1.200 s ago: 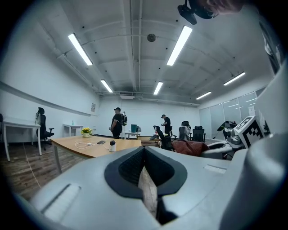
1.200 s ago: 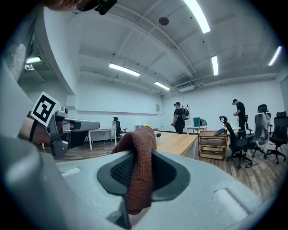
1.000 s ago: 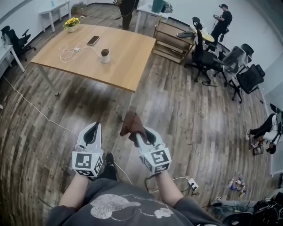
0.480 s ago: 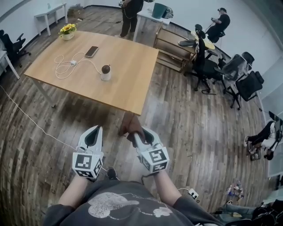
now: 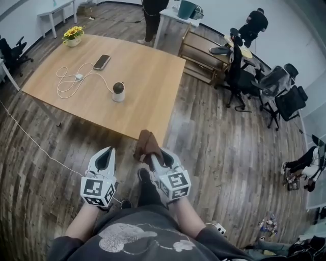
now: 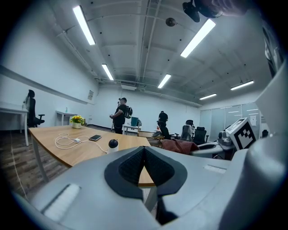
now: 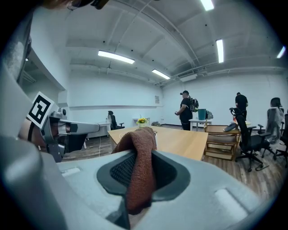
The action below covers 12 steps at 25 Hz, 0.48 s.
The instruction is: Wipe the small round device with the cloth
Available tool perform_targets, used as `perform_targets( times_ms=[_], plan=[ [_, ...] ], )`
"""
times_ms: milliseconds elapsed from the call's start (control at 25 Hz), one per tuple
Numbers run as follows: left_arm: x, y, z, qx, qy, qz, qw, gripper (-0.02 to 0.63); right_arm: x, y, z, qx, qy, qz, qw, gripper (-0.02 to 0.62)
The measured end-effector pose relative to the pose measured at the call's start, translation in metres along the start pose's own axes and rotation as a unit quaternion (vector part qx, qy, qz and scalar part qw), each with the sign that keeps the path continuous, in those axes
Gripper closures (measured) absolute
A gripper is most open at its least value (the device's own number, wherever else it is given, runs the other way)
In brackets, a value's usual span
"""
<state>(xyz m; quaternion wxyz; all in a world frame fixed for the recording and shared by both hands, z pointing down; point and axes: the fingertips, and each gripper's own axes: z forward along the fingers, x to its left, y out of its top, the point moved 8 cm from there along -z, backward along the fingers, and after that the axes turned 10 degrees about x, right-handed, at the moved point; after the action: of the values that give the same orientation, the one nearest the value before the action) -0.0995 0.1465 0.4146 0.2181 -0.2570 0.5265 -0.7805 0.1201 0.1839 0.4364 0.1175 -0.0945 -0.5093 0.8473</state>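
Note:
The small round device (image 5: 118, 92), white with a dark domed top, stands on the wooden table (image 5: 137, 97) well ahead of both grippers; it also shows in the left gripper view (image 6: 113, 144). My right gripper (image 5: 153, 158) is shut on a brown cloth (image 5: 146, 144), which bunches up out of the jaws (image 7: 140, 155) near the table's front edge. My left gripper (image 5: 105, 155) is shut with nothing in it and hangs over the floor beside the right one.
On the table lie a white cable with a charger (image 5: 71, 79), a phone (image 5: 102, 61) and a pot of yellow flowers (image 5: 73, 35). Office chairs (image 5: 275, 84) and a wooden shelf unit (image 5: 201, 48) stand to the right. People stand at the room's far end (image 5: 153, 12).
The table and device have come closer in the head view. Both grippers stay side by side, the right one still holding the cloth.

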Motion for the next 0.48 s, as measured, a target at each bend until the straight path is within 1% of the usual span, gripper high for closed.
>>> perform_targets(
  times_ms=[80, 160, 240, 320, 480],
  plan=[
    [0.002, 0.009, 0.016, -0.010, -0.008, -0.004, 0.9999, 0.588, -0.014, 0.006, 0.020, 0.000, 0.020, 0.001, 1.000, 0.525],
    [0.003, 0.017, 0.033, -0.019, -0.010, 0.000, 0.9998, 0.588, -0.028, 0.014, 0.042, 0.001, 0.042, -0.003, 0.999, 0.525],
    [0.004, 0.025, 0.051, -0.020, 0.001, 0.010, 0.9997, 0.588, -0.044, 0.028, 0.060, -0.001, 0.060, -0.009, 0.998, 0.525],
    [0.007, 0.031, 0.069, -0.017, 0.014, 0.011, 0.9997, 0.588, -0.060, 0.042, 0.076, -0.006, 0.074, -0.015, 0.997, 0.525],
    [0.019, 0.038, 0.100, -0.007, 0.047, -0.015, 0.9988, 0.588, -0.088, 0.059, 0.106, -0.001, 0.093, -0.019, 0.995, 0.525]
  ],
)
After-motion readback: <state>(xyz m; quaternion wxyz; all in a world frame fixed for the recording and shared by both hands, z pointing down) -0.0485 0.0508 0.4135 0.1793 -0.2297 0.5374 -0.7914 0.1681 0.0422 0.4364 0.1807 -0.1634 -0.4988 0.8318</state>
